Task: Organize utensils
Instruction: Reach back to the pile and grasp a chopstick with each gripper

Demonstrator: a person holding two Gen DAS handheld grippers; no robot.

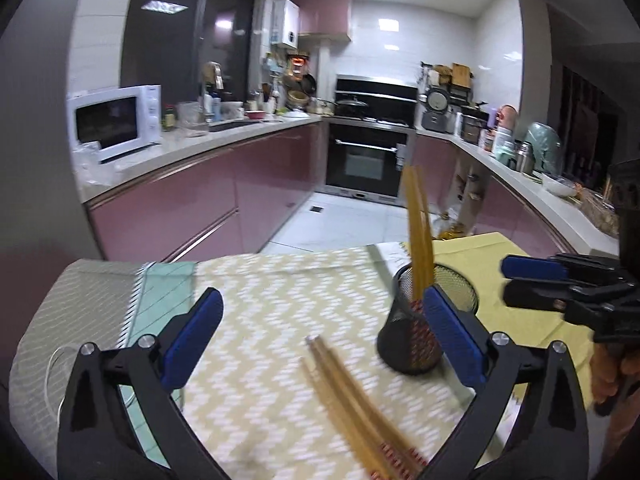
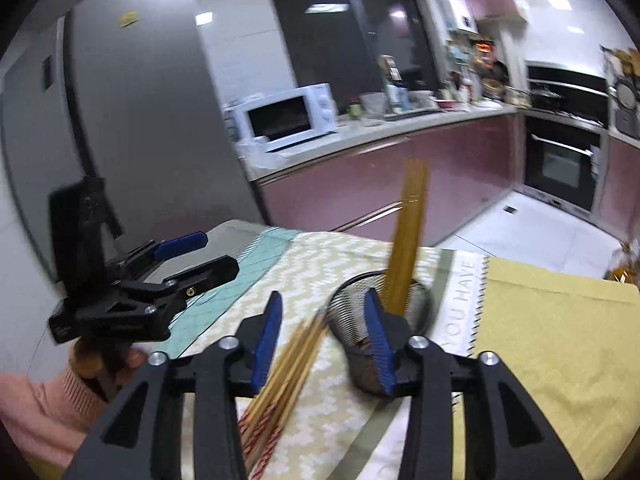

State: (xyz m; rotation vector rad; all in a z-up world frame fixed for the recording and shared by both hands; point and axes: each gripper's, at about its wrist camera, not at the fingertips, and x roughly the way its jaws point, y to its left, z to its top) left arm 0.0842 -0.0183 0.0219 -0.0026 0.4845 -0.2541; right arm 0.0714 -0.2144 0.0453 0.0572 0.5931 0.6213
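A black mesh cup [image 1: 416, 332] stands on the patterned cloth with a few amber chopsticks [image 1: 420, 236] upright in it. More chopsticks [image 1: 352, 400] lie loose on the cloth in front of it. My left gripper [image 1: 320, 328] is open and empty above the loose chopsticks, left of the cup. In the right wrist view my right gripper [image 2: 324, 332] is open and empty, with the loose chopsticks [image 2: 280, 384] below it and the cup [image 2: 360, 312] just behind its right finger. The upright chopsticks [image 2: 408, 240] rise beyond it.
The table carries a chevron cloth [image 1: 280, 292], a teal mat [image 1: 160, 288] at left and a yellow mat [image 2: 552, 340] at right. A kitchen with pink cabinets, microwave [image 1: 120, 124] and oven [image 1: 364, 160] lies beyond the table's far edge.
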